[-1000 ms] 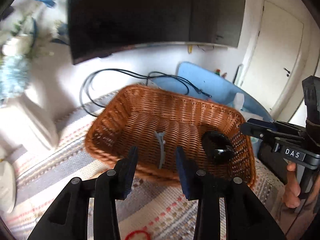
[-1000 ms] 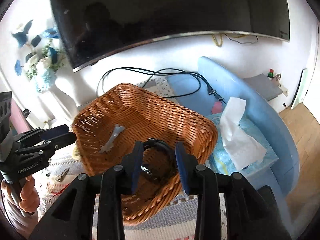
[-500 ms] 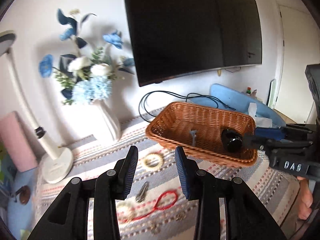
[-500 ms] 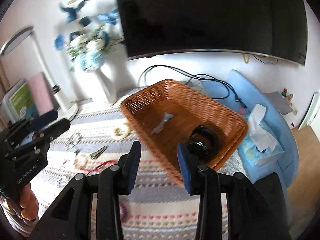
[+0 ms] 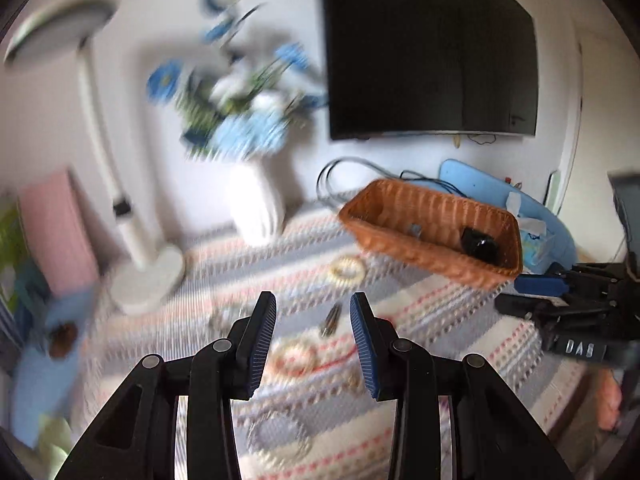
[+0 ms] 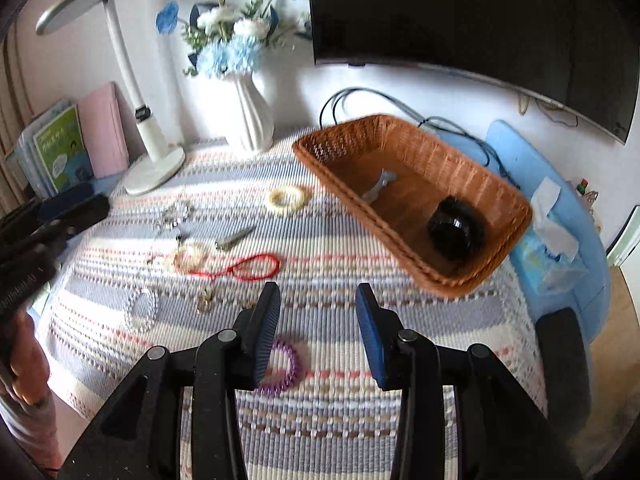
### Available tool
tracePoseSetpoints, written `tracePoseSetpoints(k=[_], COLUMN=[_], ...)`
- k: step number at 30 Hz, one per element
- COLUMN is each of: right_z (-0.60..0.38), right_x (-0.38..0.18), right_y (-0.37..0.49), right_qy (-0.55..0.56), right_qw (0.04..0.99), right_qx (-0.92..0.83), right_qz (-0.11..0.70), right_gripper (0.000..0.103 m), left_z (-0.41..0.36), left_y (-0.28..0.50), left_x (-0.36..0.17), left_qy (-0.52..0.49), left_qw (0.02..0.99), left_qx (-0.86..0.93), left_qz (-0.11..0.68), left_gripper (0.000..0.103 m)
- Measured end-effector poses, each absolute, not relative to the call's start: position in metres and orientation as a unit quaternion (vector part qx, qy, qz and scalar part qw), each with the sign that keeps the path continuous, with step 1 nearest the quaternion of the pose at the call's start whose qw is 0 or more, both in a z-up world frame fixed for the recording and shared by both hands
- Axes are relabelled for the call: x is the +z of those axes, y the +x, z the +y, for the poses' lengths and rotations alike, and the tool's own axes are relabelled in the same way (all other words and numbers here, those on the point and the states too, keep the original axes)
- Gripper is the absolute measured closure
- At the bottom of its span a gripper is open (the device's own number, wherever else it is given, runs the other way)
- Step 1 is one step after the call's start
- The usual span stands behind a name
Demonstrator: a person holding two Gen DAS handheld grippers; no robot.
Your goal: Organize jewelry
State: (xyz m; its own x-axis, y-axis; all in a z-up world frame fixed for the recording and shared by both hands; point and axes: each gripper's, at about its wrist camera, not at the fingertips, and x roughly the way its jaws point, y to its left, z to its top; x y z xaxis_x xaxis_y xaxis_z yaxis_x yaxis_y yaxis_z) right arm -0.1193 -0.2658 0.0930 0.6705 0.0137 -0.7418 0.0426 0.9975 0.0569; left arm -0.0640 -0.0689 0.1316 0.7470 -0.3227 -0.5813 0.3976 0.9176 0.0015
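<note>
- Right claw (image 6: 316, 330) hangs over the striped mat (image 6: 360, 360), jaws spread wide, nothing between them.
- Left claw (image 5: 313, 336) is open just as wide and empty too; its view is smeared with blur on the left side.
- The wicker basket (image 6: 472, 176) sits at the far right of the desk, one corner reaching past the mat's edge.
- Inside it: a black coiled band (image 6: 454, 230) towards the right end, and a grey hair clip (image 6: 380, 186) nearer the middle, the two apart.
- Out on the mat, loose pieces everywhere! A yellow ring-shaped bracelet (image 6: 287, 198) lies just beside the basket's near-left wall.
- A red cord loop (image 6: 250, 266) lies mid-mat, with a pale beaded bracelet (image 6: 191, 257) touching its left end.
- A metal hair clip (image 6: 234, 239) lies between the yellow bracelet and the red cord.
- A purple spiral hair tie (image 6: 286, 368) shows partly behind the right claw's left finger.
- A white bead bracelet (image 6: 141, 310) lies well over to the left.
- At the back of the desk, a white vase of blue flowers (image 6: 250, 120) and a white desk lamp (image 6: 154, 160) stand side by side, the lamp to the left.
</note>
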Motion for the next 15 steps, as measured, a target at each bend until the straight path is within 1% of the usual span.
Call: tracePoseSetpoints(k=[4,7,10,15], right_z=[-0.266,-0.265,-0.264,-0.261], right_x=[0.077,0.060,0.042,0.027], right_y=[-0.117,-0.111,-0.107,-0.110], right_qy=[0.036,0.043,0.045,0.038], right_qw=[0.905,0.897,0.886,0.880], right_qx=[-0.006,0.000,0.004,0.011], right_qz=[0.423,0.440,0.461,0.473], right_gripper=[0.062,0.061,0.061,0.061], left_z=[-0.003,0.026,0.033,0.018], left_y=[-0.046,-0.035,-0.030,-0.034], left_x=[0.101,0.073,0.047,0.023], left_qy=[-0.002,-0.026,-0.037,-0.031], left_qw=[0.910,0.889,0.864,0.844], left_qx=[-0.207,-0.206,-0.224,-0.247], left_qz=[0.360,0.407,0.450,0.475], left_gripper=[0.063,0.063,0.063,0.063])
